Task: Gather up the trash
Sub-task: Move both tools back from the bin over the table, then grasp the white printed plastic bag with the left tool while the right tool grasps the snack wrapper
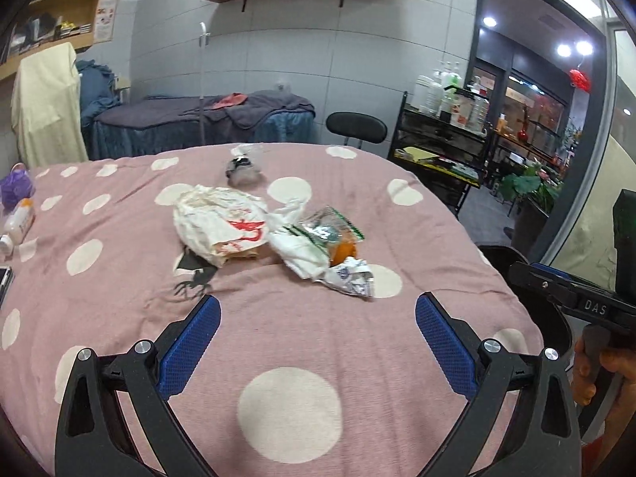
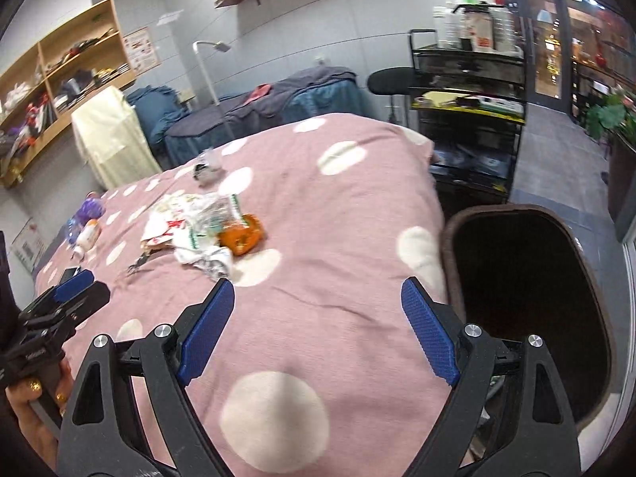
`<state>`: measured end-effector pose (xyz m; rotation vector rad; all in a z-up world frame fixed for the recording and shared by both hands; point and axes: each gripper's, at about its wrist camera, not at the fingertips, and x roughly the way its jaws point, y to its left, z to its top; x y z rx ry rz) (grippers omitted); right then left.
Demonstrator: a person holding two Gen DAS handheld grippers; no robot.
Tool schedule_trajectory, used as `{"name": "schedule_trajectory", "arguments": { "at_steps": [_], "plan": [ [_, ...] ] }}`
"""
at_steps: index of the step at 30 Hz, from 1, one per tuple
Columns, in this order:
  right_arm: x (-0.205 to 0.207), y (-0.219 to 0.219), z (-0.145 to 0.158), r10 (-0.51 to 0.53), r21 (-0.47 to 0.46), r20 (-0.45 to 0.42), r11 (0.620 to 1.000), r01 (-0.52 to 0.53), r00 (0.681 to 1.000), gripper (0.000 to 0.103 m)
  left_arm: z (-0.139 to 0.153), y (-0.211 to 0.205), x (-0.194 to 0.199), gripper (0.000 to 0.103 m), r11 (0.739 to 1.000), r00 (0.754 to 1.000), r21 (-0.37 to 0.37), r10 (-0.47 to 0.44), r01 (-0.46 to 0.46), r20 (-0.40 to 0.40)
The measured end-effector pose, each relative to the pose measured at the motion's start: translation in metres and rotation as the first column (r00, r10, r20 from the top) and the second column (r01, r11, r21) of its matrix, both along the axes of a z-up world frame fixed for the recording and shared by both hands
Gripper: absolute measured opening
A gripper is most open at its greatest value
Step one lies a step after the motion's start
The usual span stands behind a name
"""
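Observation:
A pile of trash lies mid-bed on the pink dotted cover (image 1: 278,330): a crumpled white paper bag with red print (image 1: 220,224), a white tissue wad (image 1: 302,248), a clear green-edged wrapper (image 1: 332,228), orange peel (image 1: 344,254) and a small crumpled printed wrapper (image 1: 351,278). A crushed clear plastic item (image 1: 242,167) lies farther back. My left gripper (image 1: 317,318) is open and empty, hovering in front of the pile. My right gripper (image 2: 317,302) is open and empty, over the bed beside a dark bin (image 2: 528,298). The pile also shows in the right wrist view (image 2: 206,234).
A white bottle (image 1: 20,222), a purple thing (image 1: 16,185) and a phone (image 1: 4,278) lie at the bed's left edge. A black cart (image 1: 441,147) with bottles and a stool (image 1: 355,127) stand beyond the bed. Another covered bed (image 1: 198,119) is behind.

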<state>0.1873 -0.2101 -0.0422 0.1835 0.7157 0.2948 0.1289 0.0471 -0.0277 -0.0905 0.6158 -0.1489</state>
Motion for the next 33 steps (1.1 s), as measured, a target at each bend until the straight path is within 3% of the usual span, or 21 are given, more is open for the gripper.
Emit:
{"name": "schedule_trajectory", "arguments": {
  "at_steps": [6, 15, 22, 27, 33],
  "plan": [
    [0.012, 0.043, 0.003, 0.103, -0.019, -0.013, 0.995, -0.103, 0.995, 0.085, -0.005, 0.039, 0.002, 0.097, 0.998, 0.998, -0.036, 0.050, -0.052, -0.045],
    [0.046, 0.103, -0.001, 0.250, -0.053, -0.076, 0.966, -0.254, 0.965, 0.085, -0.009, 0.076, 0.011, 0.097, 0.993, 0.993, -0.013, 0.113, -0.114, -0.041],
    [0.090, 0.137, -0.010, 0.271, -0.124, -0.127, 0.950, -0.286, 0.954, 0.085, -0.013, 0.096, 0.039, 0.097, 0.989, 0.990, -0.079, 0.116, -0.123, -0.080],
    [0.127, 0.152, -0.020, 0.286, -0.097, -0.177, 0.947, -0.306, 0.942, 0.085, -0.019, 0.104, 0.064, 0.097, 0.985, 0.987, -0.122, 0.111, -0.125, -0.121],
    [0.164, 0.165, -0.034, 0.273, -0.114, -0.227, 0.946, -0.304, 0.935, 0.085, -0.029, 0.103, 0.107, 0.095, 0.983, 0.976, -0.118, 0.116, -0.139, -0.182]
  ]
}}
